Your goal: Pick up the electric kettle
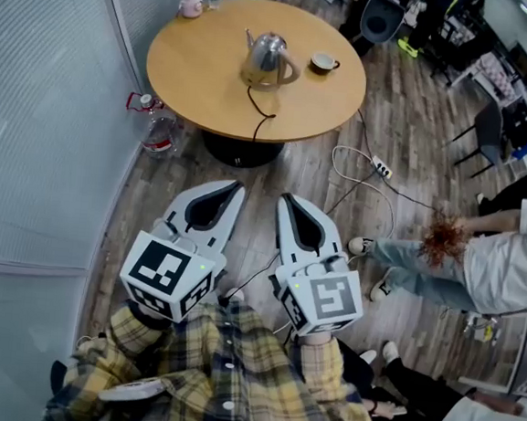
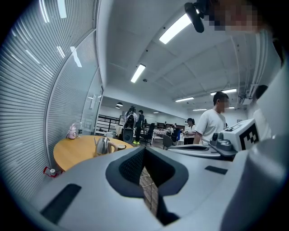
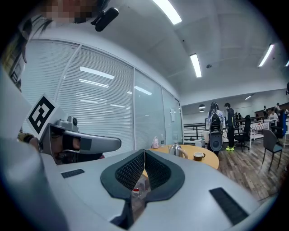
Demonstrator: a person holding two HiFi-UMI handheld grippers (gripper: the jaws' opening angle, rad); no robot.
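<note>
The steel electric kettle (image 1: 267,60) stands on a round wooden table (image 1: 201,80), its black cord running off the near edge. It shows small and far in the left gripper view (image 2: 104,145) and in the right gripper view (image 3: 177,150). My left gripper (image 1: 239,185) and right gripper (image 1: 283,198) are side by side over the floor, well short of the table, both pointing toward it. Each has its jaws shut with the tips touching and nothing between them (image 2: 144,149) (image 3: 144,151).
A cup on a saucer (image 1: 324,63) sits right of the kettle; a pink item (image 1: 191,2) is at the table's far edge. A water bottle (image 1: 158,132), a power strip (image 1: 381,168) and cables lie on the floor. A person (image 1: 479,265) sits at right. A glass wall runs along the left.
</note>
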